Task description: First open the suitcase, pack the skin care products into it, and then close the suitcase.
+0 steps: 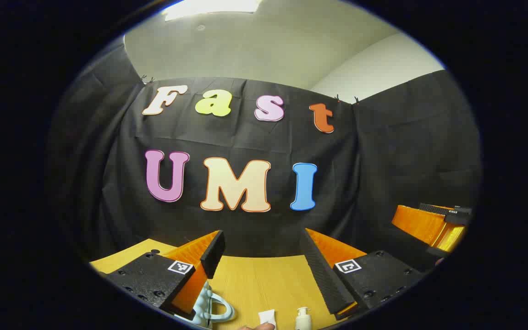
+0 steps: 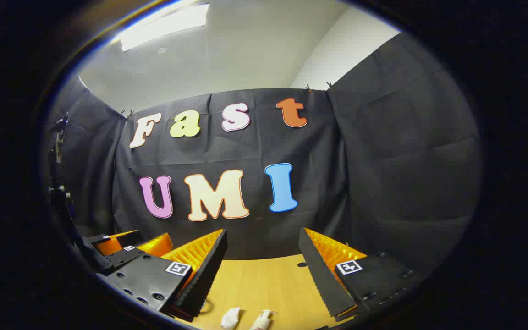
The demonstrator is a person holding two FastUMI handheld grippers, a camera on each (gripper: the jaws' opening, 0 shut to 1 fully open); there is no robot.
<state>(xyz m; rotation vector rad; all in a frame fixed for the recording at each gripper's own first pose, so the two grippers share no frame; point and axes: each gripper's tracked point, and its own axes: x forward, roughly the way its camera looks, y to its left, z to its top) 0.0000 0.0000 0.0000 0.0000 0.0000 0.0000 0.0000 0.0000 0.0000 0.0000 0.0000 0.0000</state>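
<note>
My left gripper point(image 1: 262, 238) is open and held above the wooden table point(image 1: 255, 279), with nothing between its fingers. Below its left finger sits a small pale blue bubbly suitcase point(image 1: 211, 311) with a loop handle, partly hidden by that finger. I cannot tell whether its lid is open. To the right of it a white tube point(image 1: 267, 317) and a white pump bottle point(image 1: 303, 318) stand on the table. My right gripper point(image 2: 262, 233) is open too and holds nothing. Beneath it lie the white tube point(image 2: 230, 317) and the pump bottle point(image 2: 261, 320).
The black cloth wall closes off the far side of the table on all sides. Part of the right gripper's body point(image 1: 431, 227) shows at the right edge of the left gripper view. The left gripper's body point(image 2: 124, 247) sits at the lower left of the right gripper view. The table has a small dark hole point(image 2: 302, 264).
</note>
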